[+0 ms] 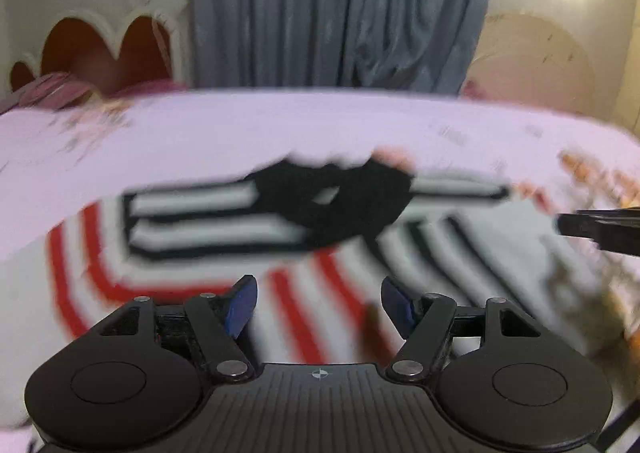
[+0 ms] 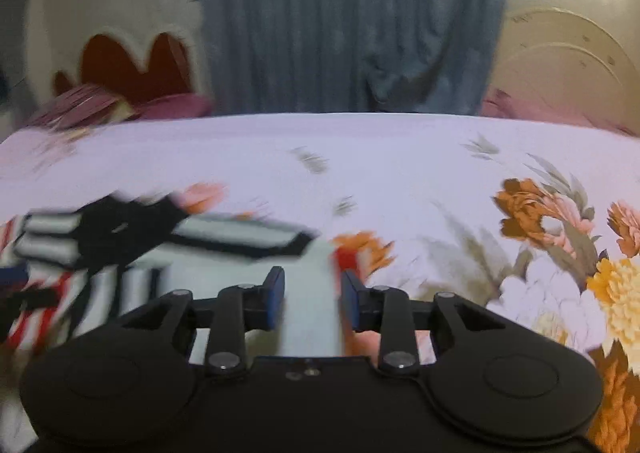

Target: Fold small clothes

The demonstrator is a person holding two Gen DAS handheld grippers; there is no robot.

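A small white shirt with red and black stripes and a black collar lies on the bed; both views are blurred by motion. My left gripper is open above the red-striped part, with nothing between its blue pads. My right gripper is open, its blue pads on either side of the shirt's right-hand white edge. The shirt's striped body shows at the left of the right wrist view. The tip of the right gripper shows at the right edge of the left wrist view.
The bed has a pale lilac sheet with orange and yellow flowers to the right. Purple pillows lie at the far left. A grey curtain and a heart-shaped wall piece stand behind the bed.
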